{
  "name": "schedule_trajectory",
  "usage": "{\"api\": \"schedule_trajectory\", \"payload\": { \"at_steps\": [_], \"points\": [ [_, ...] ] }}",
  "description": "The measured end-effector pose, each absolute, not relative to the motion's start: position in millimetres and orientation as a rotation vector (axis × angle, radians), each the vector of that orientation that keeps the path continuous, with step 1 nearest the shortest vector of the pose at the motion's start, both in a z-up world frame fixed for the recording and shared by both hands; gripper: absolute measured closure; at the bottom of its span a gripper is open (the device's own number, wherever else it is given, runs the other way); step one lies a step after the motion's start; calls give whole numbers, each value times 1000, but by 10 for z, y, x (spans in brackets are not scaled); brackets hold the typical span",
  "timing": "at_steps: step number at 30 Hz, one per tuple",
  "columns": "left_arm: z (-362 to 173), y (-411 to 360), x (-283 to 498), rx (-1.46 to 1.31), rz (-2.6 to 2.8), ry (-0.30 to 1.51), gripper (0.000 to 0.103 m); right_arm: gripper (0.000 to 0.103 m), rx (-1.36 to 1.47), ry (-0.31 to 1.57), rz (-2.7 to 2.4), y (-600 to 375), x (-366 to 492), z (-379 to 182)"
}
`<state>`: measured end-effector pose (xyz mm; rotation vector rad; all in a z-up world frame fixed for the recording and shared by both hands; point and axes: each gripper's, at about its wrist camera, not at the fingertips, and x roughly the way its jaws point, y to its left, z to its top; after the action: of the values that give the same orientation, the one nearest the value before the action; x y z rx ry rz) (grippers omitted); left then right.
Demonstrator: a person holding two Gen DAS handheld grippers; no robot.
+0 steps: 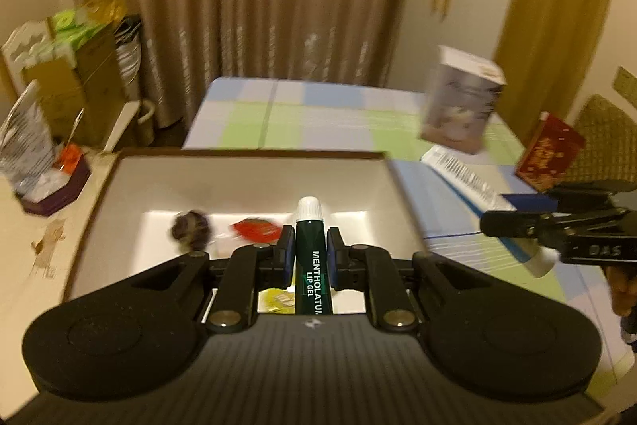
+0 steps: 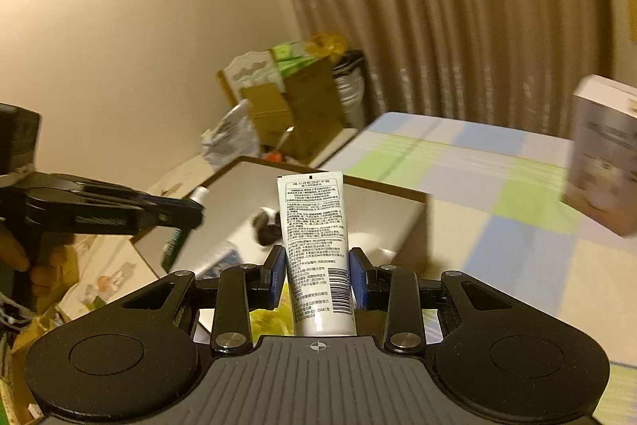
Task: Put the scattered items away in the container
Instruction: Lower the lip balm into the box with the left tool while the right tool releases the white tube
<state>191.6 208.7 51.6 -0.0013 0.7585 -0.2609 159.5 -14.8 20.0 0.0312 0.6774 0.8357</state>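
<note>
lip gel tube [image 1: 313,257] clamped between left fingers [image 1: 286,257] over container [image 1: 239,182]

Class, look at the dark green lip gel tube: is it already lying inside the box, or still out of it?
Still out. The lip gel tube is clamped between the left gripper pads, held above the open box, cap pointing forward.

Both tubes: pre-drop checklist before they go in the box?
1. Left gripper clamped on the green lip gel tube: ok.
2. Right gripper clamped on the white tube: ok.
3. Lip gel tube over the open box: ok.
4. White tube over the box: ok by the right wrist view.
5. Room in the box beside the red packet and dark round thing: ok.
6. Height above the box floor: cannot tell.
</note>
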Motion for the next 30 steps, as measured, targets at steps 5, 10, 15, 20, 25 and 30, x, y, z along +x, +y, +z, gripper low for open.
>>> {"api": "schedule_trajectory", "payload": {
  "at_steps": [5, 10, 15, 20, 25, 30],
  "points": [
    [255, 2403, 2127, -7, -263, 842, 91, 67, 13, 734, 872, 314, 1720, 33],
    [-54, 2520, 2329, -6, -270, 926, 91, 67, -18, 797, 862, 578, 1806, -200],
    [-300, 2594, 2413, -26, -281, 1001, 91, 67, -47, 853, 848, 717, 1896, -416],
    [-429, 2638, 2463, -18, -291, 1068, 90, 67, -73, 887, 849, 796, 1960, -534],
    [-417, 2703, 2455, -19, -291, 1066, 90, 67, -102, 918, 856, 805, 1963, -617],
    [-388, 2742, 2433, -37, -280, 1061, 90, 67, -145, 938, 879, 847, 1926, -664]
  ]
}}
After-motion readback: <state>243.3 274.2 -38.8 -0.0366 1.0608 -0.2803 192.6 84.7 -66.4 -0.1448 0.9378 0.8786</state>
